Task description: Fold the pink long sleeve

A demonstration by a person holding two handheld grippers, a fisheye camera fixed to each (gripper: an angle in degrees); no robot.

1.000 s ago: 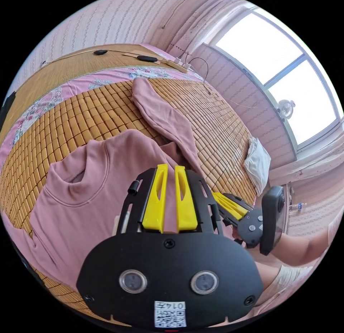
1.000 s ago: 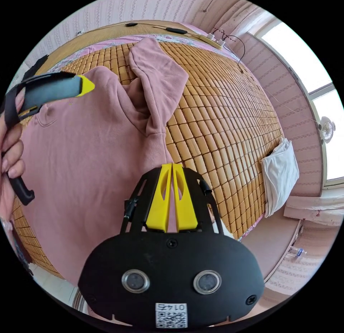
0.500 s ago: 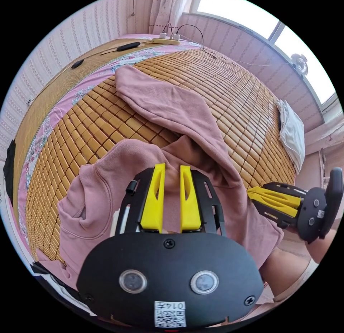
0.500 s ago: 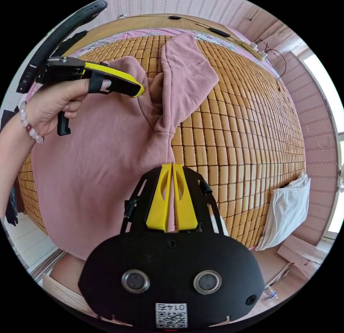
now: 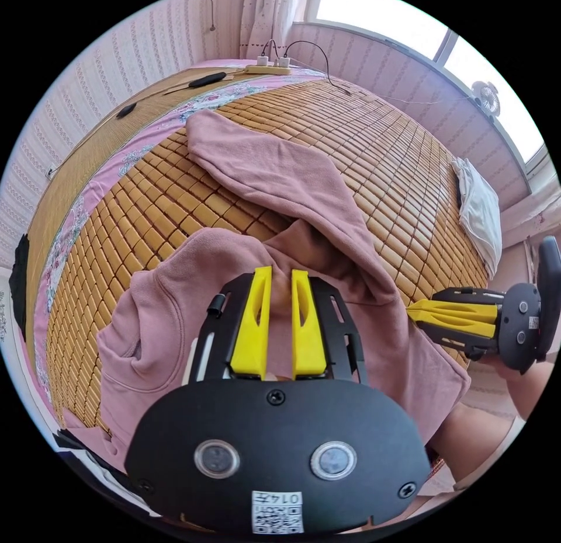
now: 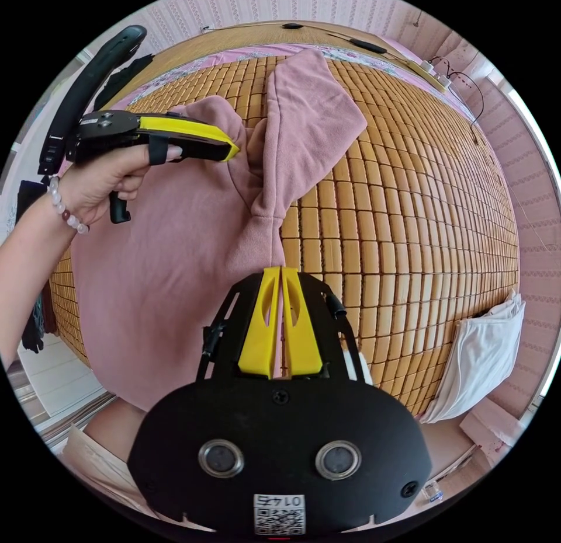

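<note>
Your pink top (image 5: 280,181) lies spread on the bed mat (image 5: 397,157). Left claw (image 5: 279,286) slightly parted, empty; right claw (image 6: 281,292) pressed together at the hem. Risk: the bunched sleeve (image 6: 304,117) folds crooked.

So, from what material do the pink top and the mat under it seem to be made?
The pink top looks like soft, matte knit, perhaps fleece or sweatshirt jersey: it has a faint nap, rounded folds and ribbing at the neck. The mat looks like small bamboo or wooden tiles joined in rows: hard, golden-brown blocks with a slight sheen and dark gaps between them. I cannot tell bamboo from wood.
</note>
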